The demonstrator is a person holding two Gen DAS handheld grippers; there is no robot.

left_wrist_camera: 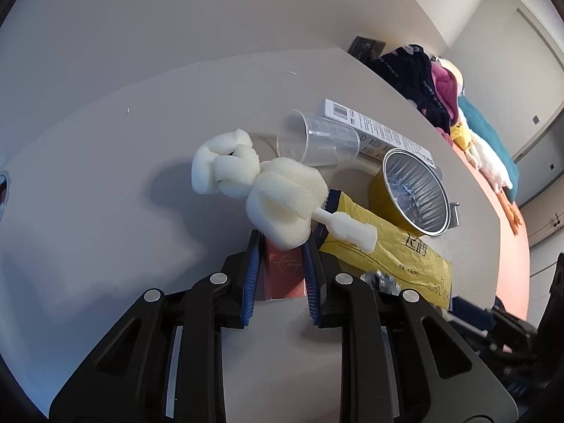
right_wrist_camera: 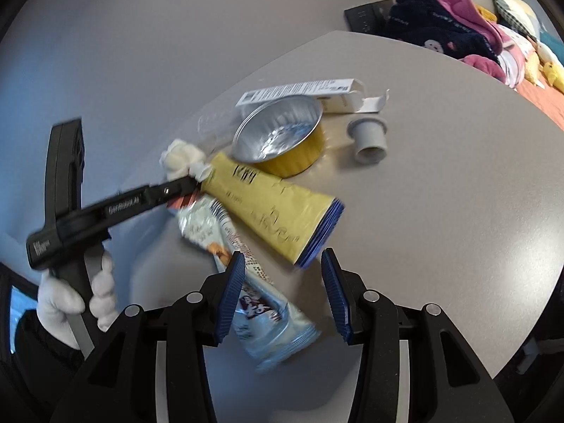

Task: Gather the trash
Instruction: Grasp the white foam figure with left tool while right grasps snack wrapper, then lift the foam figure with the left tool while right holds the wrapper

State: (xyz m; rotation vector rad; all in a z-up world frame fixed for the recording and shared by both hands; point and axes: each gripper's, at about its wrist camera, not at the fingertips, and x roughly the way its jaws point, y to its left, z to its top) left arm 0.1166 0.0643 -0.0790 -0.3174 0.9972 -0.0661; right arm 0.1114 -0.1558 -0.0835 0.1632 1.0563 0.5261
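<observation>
Trash lies on a grey table (left_wrist_camera: pixel 105 162). In the left wrist view my left gripper (left_wrist_camera: pixel 282 241) is shut on a white foam sponge brush (left_wrist_camera: pixel 268 183), its fingertips pinching the foam above a reddish packet (left_wrist_camera: pixel 283 275). Beside it are a yellow bag (left_wrist_camera: pixel 387 246), a gold foil cup (left_wrist_camera: pixel 412 194), a clear plastic cup (left_wrist_camera: pixel 317 139) and a white carton (left_wrist_camera: pixel 380 130). In the right wrist view my right gripper (right_wrist_camera: pixel 283 257) is open above a pale blue snack wrapper (right_wrist_camera: pixel 261 296), near the yellow bag (right_wrist_camera: pixel 275 211). The left gripper (right_wrist_camera: pixel 192 179) shows there holding the sponge (right_wrist_camera: pixel 181 157).
A grey plastic cap (right_wrist_camera: pixel 368 137) lies right of the foil cup (right_wrist_camera: pixel 282 137). A pile of dark and pink clothes (right_wrist_camera: pixel 440 24) and soft toys sits on an orange surface (left_wrist_camera: pixel 511 246) past the table's far edge. A black box (left_wrist_camera: pixel 366 46) lies at the far corner.
</observation>
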